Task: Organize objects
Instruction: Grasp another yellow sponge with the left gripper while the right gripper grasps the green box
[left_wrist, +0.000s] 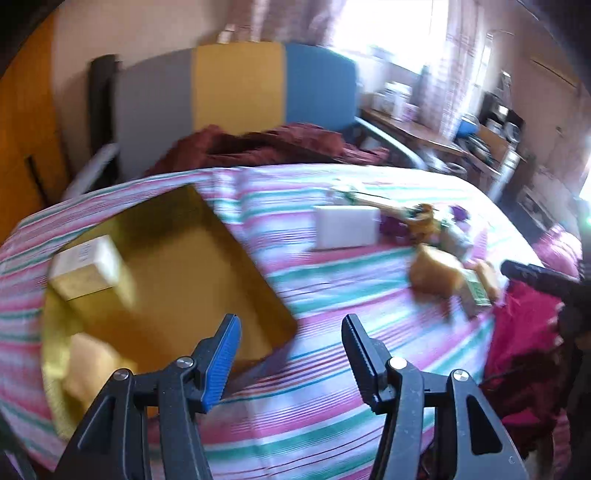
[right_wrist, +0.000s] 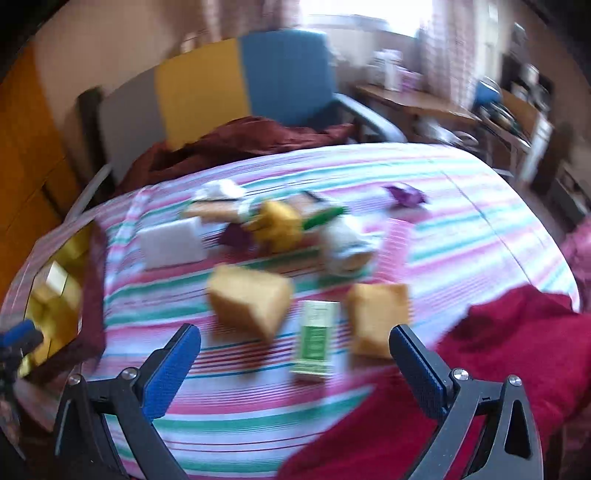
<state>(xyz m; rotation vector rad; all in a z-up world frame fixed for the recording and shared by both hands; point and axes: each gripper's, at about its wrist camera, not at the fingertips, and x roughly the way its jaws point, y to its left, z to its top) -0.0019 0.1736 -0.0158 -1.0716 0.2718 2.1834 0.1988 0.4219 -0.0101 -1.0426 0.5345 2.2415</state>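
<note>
Yellow box (left_wrist: 192, 266) at bed's left edge, open, holds a white-topped carton (left_wrist: 86, 266) and a pale yellow block (left_wrist: 94, 369), blurred. Left gripper (left_wrist: 291, 354) spread, empty, above the box's near corner. Mid-bed: white block (right_wrist: 171, 242), 2 tan sponges (right_wrist: 251, 299), green-white carton (right_wrist: 314, 339) between them. Right gripper (right_wrist: 295, 363) spread, empty, over the green-white carton. Red cloth (right_wrist: 517, 332) at right edge.

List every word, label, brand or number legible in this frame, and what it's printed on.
None can be read.
Green-and-white carton on the striped bedspread: print on it, blurred beyond reading.
White-topped box in the yellow tray: faint marks on top, too blurred.
White block: no print visible.
</note>
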